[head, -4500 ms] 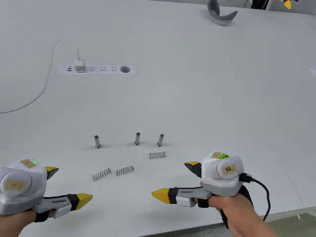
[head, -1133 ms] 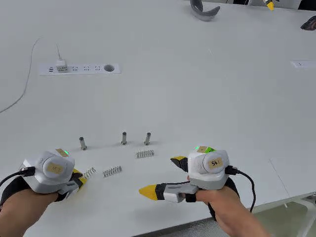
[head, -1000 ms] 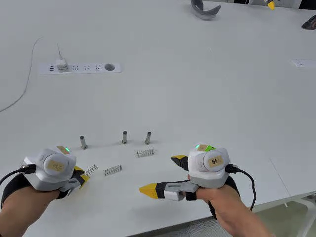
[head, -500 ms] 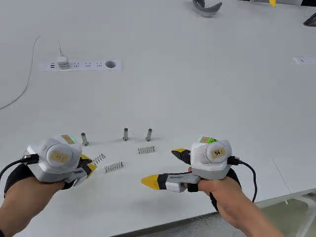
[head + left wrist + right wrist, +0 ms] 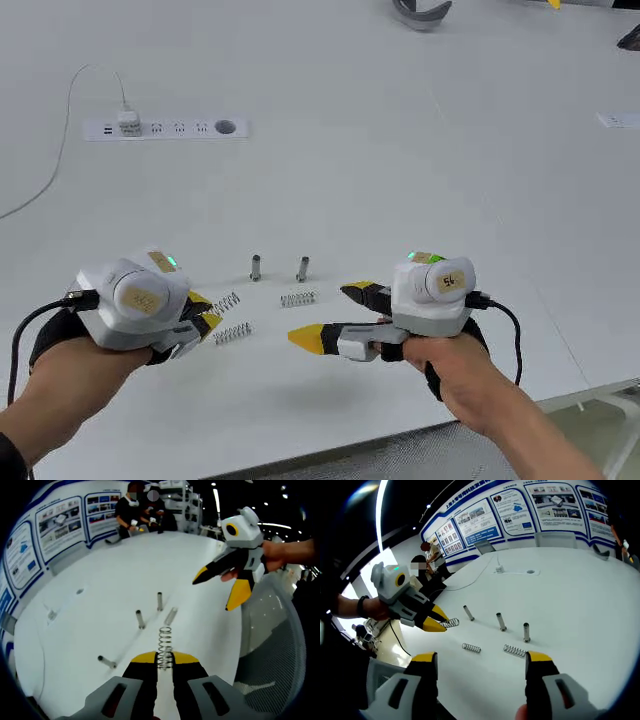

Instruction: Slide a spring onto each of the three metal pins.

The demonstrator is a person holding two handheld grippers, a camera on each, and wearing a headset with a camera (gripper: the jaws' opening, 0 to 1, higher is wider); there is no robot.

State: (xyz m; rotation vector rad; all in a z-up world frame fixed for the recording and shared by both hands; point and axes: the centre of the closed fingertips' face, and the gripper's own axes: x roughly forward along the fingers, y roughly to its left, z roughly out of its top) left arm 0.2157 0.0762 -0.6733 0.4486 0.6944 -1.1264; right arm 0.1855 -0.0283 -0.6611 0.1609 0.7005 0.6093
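Steel spring (image 5: 165,637), pinched by one end between the jaws of the left gripper (image 5: 163,656) at lower centre of the left gripper view, points forward along them, with the nearest pin (image 5: 106,662) at lower left on the bench (image 5: 90,605), while the right gripper (image 5: 481,656) has its jaws spread and empty.

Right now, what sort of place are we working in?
Probably a showroom or demo lab: blue-framed display boards line the wall, the work sits on a long white table with a power strip, and other people stand at its far end.
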